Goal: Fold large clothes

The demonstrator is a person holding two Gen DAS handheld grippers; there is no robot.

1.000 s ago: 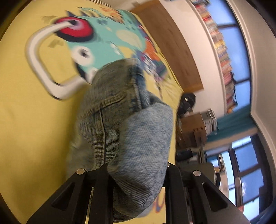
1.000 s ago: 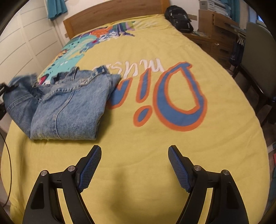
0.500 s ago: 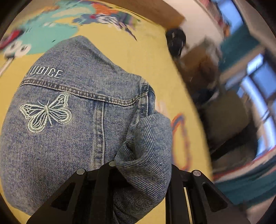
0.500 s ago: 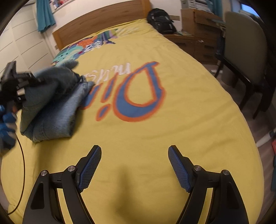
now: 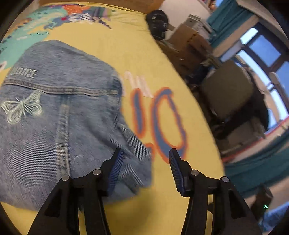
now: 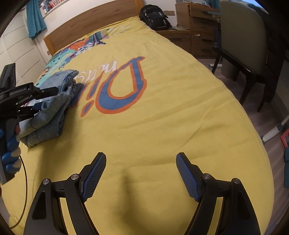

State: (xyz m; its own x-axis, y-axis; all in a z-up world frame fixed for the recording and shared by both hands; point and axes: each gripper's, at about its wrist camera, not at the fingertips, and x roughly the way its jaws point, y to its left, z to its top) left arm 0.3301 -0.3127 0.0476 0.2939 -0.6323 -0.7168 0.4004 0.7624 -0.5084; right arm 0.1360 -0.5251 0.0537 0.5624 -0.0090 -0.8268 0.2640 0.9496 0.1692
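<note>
A folded blue denim jacket (image 5: 59,115) with an embroidered butterfly lies on the yellow bedspread (image 5: 126,59). My left gripper (image 5: 145,159) is open just above the jacket's near right corner, and a fold of denim lies under its left finger. In the right wrist view the jacket (image 6: 56,106) sits at the left side of the bedspread (image 6: 162,117), with the left gripper (image 6: 42,98) over it. My right gripper (image 6: 140,159) is open and empty above bare bedspread, far right of the jacket.
A wooden headboard (image 6: 90,21) closes the far end of the bed. A black backpack (image 6: 155,17) sits at the far right corner. A wooden dresser (image 6: 196,34) and a chair (image 6: 243,47) stand along the bed's right side.
My left gripper was shut on a denim sleeve and carried it over the jacket. It has now opened and the sleeve lies on the jacket. My right gripper stayed open and turned left.
</note>
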